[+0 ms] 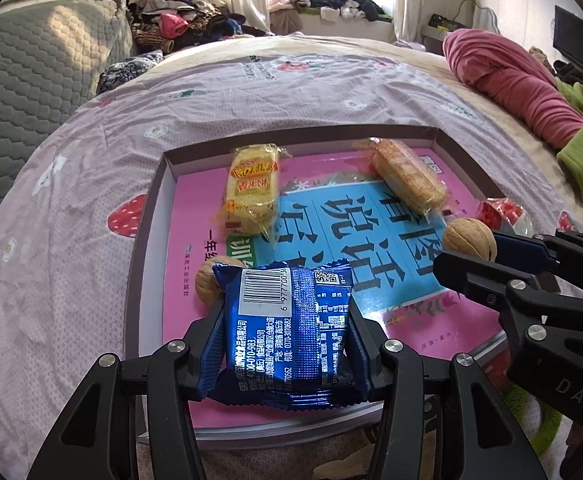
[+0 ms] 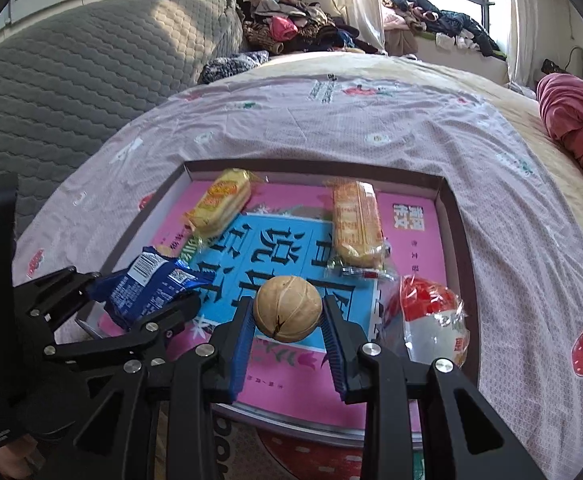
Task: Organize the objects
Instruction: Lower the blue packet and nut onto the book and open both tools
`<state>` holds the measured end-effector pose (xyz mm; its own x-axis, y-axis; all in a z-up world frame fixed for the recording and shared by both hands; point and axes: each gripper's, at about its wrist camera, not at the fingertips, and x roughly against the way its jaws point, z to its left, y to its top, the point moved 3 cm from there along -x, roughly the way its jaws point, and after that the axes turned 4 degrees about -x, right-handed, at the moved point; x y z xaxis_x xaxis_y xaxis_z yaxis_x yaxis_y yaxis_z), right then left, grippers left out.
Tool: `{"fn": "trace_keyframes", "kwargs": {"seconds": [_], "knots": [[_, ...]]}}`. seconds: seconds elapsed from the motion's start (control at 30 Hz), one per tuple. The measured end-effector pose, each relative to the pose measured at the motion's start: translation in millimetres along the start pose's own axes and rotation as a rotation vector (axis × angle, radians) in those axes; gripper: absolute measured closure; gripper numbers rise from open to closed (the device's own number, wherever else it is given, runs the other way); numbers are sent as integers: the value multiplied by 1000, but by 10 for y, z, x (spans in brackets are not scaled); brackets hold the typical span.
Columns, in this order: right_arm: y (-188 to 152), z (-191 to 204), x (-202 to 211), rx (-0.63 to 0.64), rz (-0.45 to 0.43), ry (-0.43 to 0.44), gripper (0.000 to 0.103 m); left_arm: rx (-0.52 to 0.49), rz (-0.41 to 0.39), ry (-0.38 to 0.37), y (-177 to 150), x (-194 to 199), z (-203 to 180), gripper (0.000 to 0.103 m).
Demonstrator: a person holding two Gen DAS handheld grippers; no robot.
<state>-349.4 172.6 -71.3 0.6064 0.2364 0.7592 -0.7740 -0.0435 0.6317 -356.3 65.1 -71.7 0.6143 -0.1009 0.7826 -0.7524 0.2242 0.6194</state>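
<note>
The left hand-held gripper [image 1: 287, 344] was clamped on a blue foil snack packet [image 1: 287, 332], its two fingers pressing the packet's sides so that the barcode faced up; the packet was held just above the near left part of a shallow cardboard box [image 1: 147, 216]. The right hand-held gripper [image 2: 287, 320] was closed on a walnut [image 2: 287, 308], the blue pads touching the shell on both sides, with a dark crack showing at the nut's lower front. That walnut hung over the pink and blue book [image 2: 415, 236] that lined the bottom of the box. A second walnut [image 1: 207, 286] lay inside the box, partly hidden behind the blue packet in the left wrist view. Toward the far side of the box rested two wrapped yellow cakes, one at the left [image 1: 251, 192] and one at the right [image 1: 407, 178], well apart from each other. A red and white wrapped snack [image 2: 431, 320] sat in the box's near right corner, just beside the right gripper. The box stood on a bed covered by a pale sheet with strawberry prints [image 2: 371, 120]. A pink garment [image 1: 511, 76] lay at the bed's right edge, and a grey quilted cover [image 2: 71, 80] rose at the left.
</note>
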Motion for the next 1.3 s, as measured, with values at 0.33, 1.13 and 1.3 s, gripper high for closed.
{"fn": "trace_keyframes", "kwargs": {"seconds": [0.33, 1.13, 1.3], "knots": [[-84, -34, -157, 10, 62, -30, 69, -17, 32, -8, -44, -76, -42, 49], [-130, -63, -261, -14, 96, -32, 69, -12, 40, 6, -36, -87, -20, 41], [-93, -105, -198, -37, 75, -23, 63, -5, 31, 21, -12, -33, 15, 31]]}}
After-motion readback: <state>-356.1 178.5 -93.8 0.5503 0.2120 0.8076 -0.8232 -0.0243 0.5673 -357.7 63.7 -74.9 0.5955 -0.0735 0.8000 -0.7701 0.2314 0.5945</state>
